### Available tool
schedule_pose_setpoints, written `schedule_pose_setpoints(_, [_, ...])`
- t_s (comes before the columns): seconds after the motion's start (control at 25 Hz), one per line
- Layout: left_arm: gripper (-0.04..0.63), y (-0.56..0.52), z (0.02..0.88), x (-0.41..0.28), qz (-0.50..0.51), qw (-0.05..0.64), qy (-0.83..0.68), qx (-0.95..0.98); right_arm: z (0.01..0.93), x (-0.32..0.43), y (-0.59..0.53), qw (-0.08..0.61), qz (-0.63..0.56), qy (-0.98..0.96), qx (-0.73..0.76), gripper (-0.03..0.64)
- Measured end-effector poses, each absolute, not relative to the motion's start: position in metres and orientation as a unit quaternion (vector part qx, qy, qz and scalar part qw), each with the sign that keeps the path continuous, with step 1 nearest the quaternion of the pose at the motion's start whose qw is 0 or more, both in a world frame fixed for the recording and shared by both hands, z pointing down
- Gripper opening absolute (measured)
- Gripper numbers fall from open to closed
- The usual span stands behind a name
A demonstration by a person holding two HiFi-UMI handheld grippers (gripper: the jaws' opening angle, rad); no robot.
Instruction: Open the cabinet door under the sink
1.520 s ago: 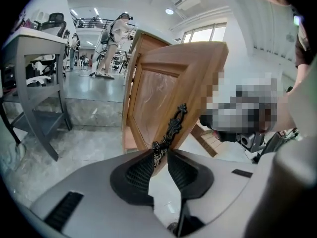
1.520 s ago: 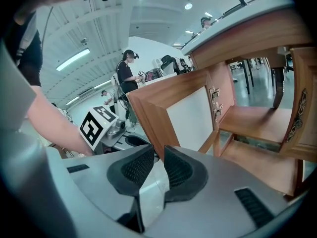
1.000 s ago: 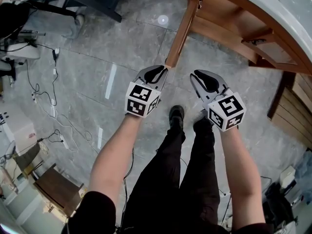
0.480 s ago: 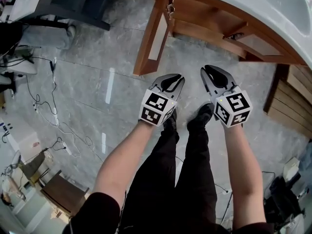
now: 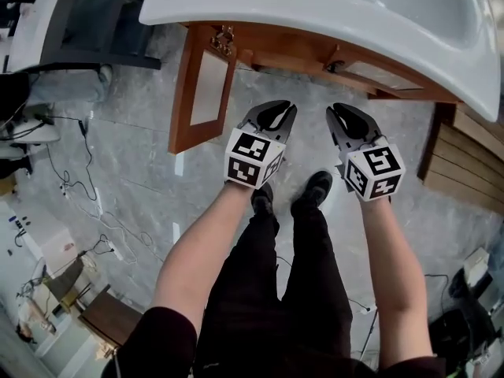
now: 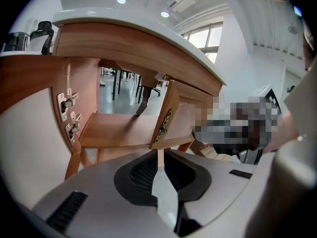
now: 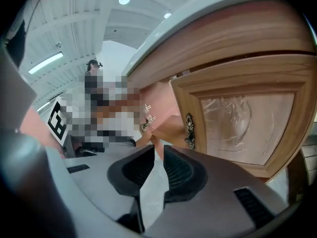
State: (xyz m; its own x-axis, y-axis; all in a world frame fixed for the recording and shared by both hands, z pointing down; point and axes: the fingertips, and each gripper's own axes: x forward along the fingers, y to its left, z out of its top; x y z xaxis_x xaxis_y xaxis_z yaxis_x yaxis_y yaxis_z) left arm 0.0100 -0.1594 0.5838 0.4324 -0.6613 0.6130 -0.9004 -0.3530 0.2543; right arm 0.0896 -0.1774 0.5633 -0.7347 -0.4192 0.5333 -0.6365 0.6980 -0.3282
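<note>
A white sink [image 5: 315, 10] tops a wooden cabinet. Its left door [image 5: 201, 89], with a pale panel, is swung wide open; hinges [image 6: 67, 115] and the inner shelf [image 6: 114, 130] show. The right door [image 7: 242, 123], with a frosted panel and an ornate metal handle [image 7: 189, 130], lies along the cabinet front. My left gripper [image 5: 277, 107] hovers just in front of the opening. To its right, the right gripper [image 5: 340, 110] is near the right door's handle edge. Neither touches the wood. Each gripper's jaws stand slightly apart with nothing between them [image 6: 159, 152] [image 7: 158, 150].
The person's legs and black shoes [image 5: 315, 187] stand on the grey tiled floor below the grippers. Cables [image 5: 79, 187] trail at the left, a dark desk frame [image 5: 87, 22] stands at the top left, and slatted wooden boards [image 5: 465, 164] lean at the right.
Both grippers and the person have moved toward the cabinet; the sink has come into the head view. The left door stays open. The jaws look unchanged.
</note>
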Motion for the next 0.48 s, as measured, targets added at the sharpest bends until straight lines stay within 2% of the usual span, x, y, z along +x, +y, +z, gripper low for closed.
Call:
schedule_pose_setpoints(0.24, [0.054, -0.204, 0.594, 0.031, 0.187, 0.287, -0.500, 0.796, 0.591, 0.099, -0.207, 0.222, 0.247, -0.894, 0.300, 0.092])
schedule_pose_setpoints(0.48, [0.052, -0.229, 0.610, 0.012, 0.202, 0.279, -0.488, 0.802, 0.610, 0.087, -0.247, 0.229, 0.246, -0.870, 0.361, 0.117])
